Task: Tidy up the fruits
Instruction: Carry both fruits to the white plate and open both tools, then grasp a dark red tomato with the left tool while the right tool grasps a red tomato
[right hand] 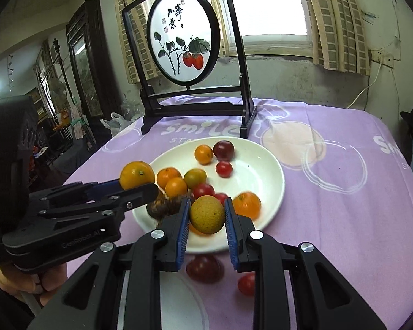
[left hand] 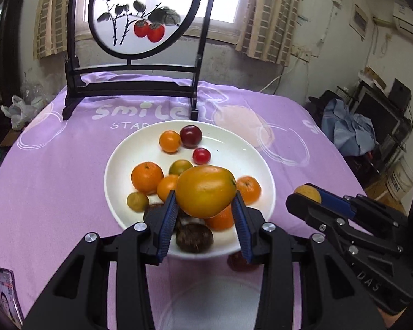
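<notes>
Fruit fills a white plate (left hand: 256, 162) on the purple-clothed surface (left hand: 55, 181), near a framed persimmon painting (left hand: 140, 13) at the far side. The left claw (left hand: 205, 209) is closed on a large yellow-orange fruit (left hand: 205, 191), held above the plate's near edge. The right claw (right hand: 206, 217) grips a smaller speckled yellow-green fruit (right hand: 206, 214), also over the near rim. 2 reddish fruits (right hand: 205, 268) lie on the cloth just near of the plate.
</notes>
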`<control>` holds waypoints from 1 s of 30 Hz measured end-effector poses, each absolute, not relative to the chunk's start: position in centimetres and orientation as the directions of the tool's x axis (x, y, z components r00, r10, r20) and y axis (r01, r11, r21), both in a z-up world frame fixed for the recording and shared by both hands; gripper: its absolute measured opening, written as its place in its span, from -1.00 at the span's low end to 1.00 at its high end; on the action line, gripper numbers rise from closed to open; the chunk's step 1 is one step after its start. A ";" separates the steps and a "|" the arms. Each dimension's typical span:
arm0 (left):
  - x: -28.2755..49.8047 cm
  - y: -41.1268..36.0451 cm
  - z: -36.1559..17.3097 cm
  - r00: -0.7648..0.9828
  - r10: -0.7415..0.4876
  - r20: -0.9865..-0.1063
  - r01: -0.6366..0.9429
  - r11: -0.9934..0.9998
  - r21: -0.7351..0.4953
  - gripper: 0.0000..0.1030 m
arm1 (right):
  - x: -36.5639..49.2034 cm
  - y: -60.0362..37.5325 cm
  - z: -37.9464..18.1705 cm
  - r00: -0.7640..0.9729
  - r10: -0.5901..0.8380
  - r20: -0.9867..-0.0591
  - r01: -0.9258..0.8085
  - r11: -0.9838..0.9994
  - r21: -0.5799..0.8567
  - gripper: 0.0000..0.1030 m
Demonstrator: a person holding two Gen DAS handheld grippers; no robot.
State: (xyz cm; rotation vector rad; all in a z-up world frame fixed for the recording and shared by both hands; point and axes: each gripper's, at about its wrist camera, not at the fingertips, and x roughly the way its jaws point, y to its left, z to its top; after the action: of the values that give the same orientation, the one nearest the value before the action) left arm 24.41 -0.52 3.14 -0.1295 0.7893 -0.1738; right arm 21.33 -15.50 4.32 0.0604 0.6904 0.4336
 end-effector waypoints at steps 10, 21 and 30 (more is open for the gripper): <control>31.2 0.6 0.1 0.643 -0.134 -0.754 0.021 0.987 -0.157 -0.24 | 28.5 -12.9 0.2 0.608 0.372 -0.701 -0.327 0.922 0.206 -0.51; 30.1 0.5 1.4 0.723 -0.104 -0.683 -0.012 0.987 -0.162 0.67 | 27.5 -13.7 0.0 0.637 0.368 -0.677 -0.323 0.925 0.198 0.20; 25.9 1.1 2.2 0.716 -0.155 -0.681 -0.026 0.968 -0.248 0.72 | 24.1 -17.4 1.2 0.665 0.369 -0.649 -0.277 0.929 0.245 0.21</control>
State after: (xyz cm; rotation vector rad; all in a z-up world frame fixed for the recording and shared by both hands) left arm 25.91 1.06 2.19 -0.2478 0.7714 -0.0724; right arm 24.05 -17.45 1.22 0.1288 0.7606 0.3661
